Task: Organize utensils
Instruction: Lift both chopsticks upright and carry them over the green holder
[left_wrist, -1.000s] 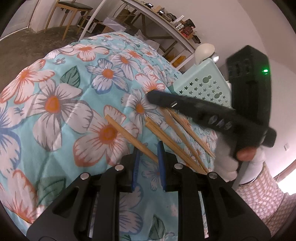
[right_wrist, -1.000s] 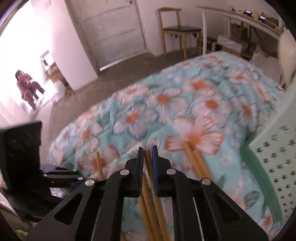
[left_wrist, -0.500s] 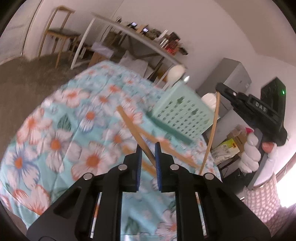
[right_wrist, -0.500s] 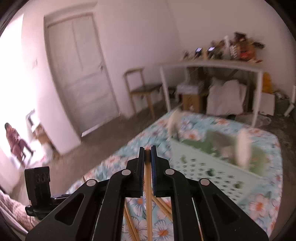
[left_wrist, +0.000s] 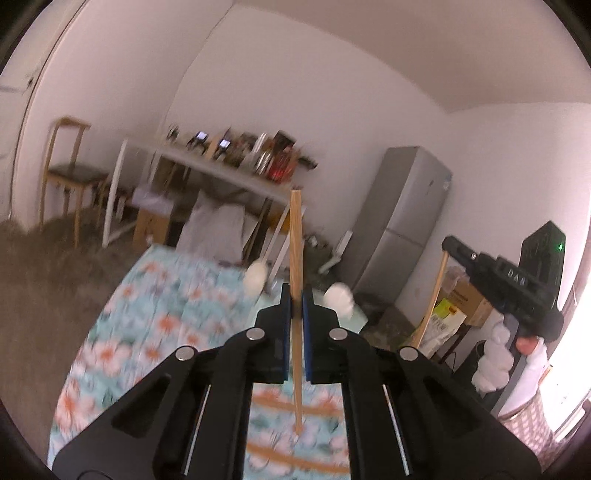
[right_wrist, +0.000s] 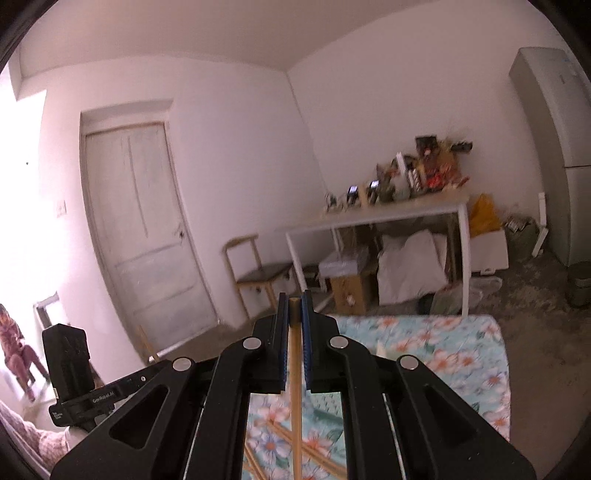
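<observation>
Above the floral bedspread (left_wrist: 155, 295), both grippers have come up from the cloth where, a second ago, they were nosing among the loose chopsticks, and each now carries one stick clear of the surface. The left gripper (left_wrist: 296, 299) has its blue pads pinched narrowly on a chopstick (left_wrist: 296, 236), which stands almost upright: its upper end rises well above the fingertips against the far wall and its lower end hangs down between the black finger arms toward the bedspread. The right gripper (right_wrist: 294, 310) likewise has its pads closed tight on a second chopstick (right_wrist: 294, 398), gripped close to its top so that only a stub shows above the pads while the long shaft drops below; from the left wrist view that same stick hangs slanting from the raised tool off to the right. This suggests the pick-up step is done for both, and that the carry toward the mint-green basket (right_wrist: 328, 402), glimpsed just beneath the right fingers, comes next. Several more chopsticks (right_wrist: 317, 454) lie crossed on the cloth, so the sorting looks far from finished. Each held stick is pale, plain wood, slim and straight, with a squared end.
</observation>
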